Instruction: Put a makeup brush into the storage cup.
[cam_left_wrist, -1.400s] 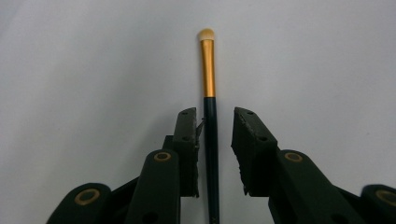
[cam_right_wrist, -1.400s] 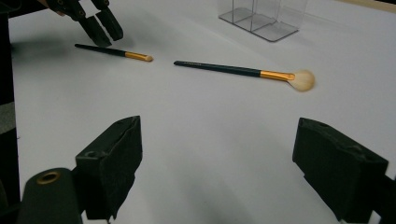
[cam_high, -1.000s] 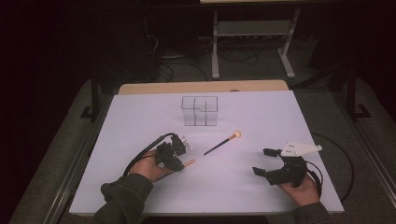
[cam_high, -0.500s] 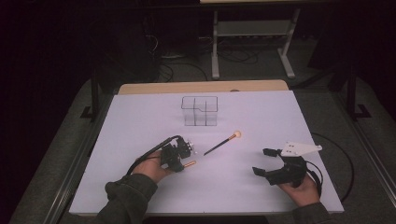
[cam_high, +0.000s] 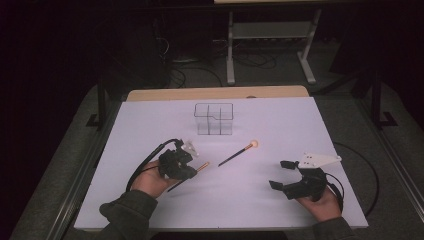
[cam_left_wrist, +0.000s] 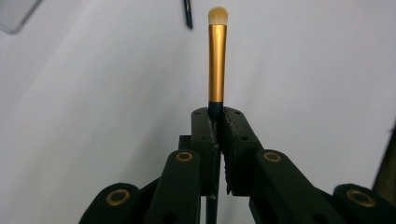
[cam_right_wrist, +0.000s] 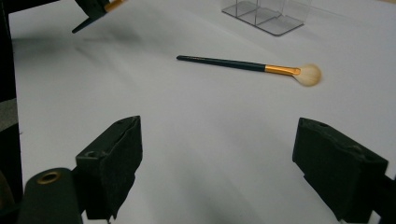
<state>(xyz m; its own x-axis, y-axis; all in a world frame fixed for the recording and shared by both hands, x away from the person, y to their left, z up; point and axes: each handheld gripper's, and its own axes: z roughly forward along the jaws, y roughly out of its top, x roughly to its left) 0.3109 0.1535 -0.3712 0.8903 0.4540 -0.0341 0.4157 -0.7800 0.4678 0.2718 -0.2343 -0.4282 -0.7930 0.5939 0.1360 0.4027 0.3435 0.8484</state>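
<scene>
A small makeup brush (cam_left_wrist: 217, 56) with a gold ferrule and a pale tip sticks straight out from my left gripper (cam_left_wrist: 217, 116), which is shut on its dark handle. In the high view this small brush (cam_high: 202, 165) is at the left gripper (cam_high: 192, 171), left of the middle and a little above the white sheet. A larger brush (cam_high: 237, 154) with a fluffy tip lies flat near the centre. It also lies ahead of my right gripper (cam_right_wrist: 217, 154) as the larger brush (cam_right_wrist: 243, 65). The right gripper (cam_high: 280, 174) stands open near the front right, holding nothing.
A clear compartment box (cam_high: 214, 119) stands at the back centre of the white sheet (cam_high: 280, 125); its corner, the clear box (cam_right_wrist: 268, 14), lies past the larger brush. A wooden table edge (cam_high: 215, 93) runs behind it. Cables trail from both grippers.
The left gripper has closed on the small brush and risen slightly with it, lifting it off the sheet. The right gripper and the larger brush have not moved.
</scene>
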